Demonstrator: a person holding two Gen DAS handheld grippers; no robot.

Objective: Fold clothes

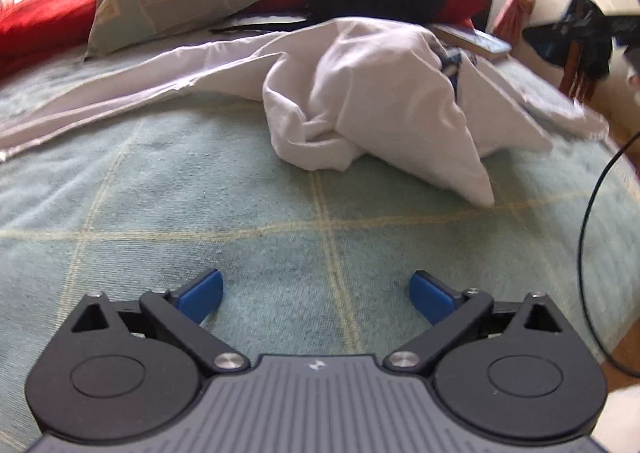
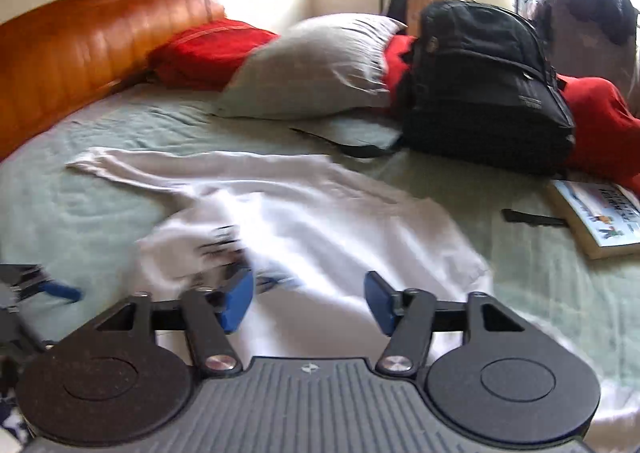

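Note:
A white garment point(image 1: 360, 101) lies crumpled on the green bed cover point(image 1: 200, 213), one long part stretched flat to the left, a printed patch showing in its folds. My left gripper point(image 1: 316, 299) hovers open over bare cover, short of the garment's near tip. In the right wrist view the same white garment point(image 2: 320, 213) spreads across the bed, blurred at its left side. My right gripper point(image 2: 309, 301) is open low over the cloth, with nothing pinched between its blue pads. The left gripper's blue finger point(image 2: 60, 291) shows at the left edge.
A black backpack point(image 2: 480, 85) stands at the back of the bed, with a grey pillow point(image 2: 316, 69) and red pillows point(image 2: 208, 49) beside it. A book point(image 2: 600, 213) lies on the right. A wooden headboard point(image 2: 80, 45) runs along the left. A black cable point(image 1: 588, 221) hangs at the right.

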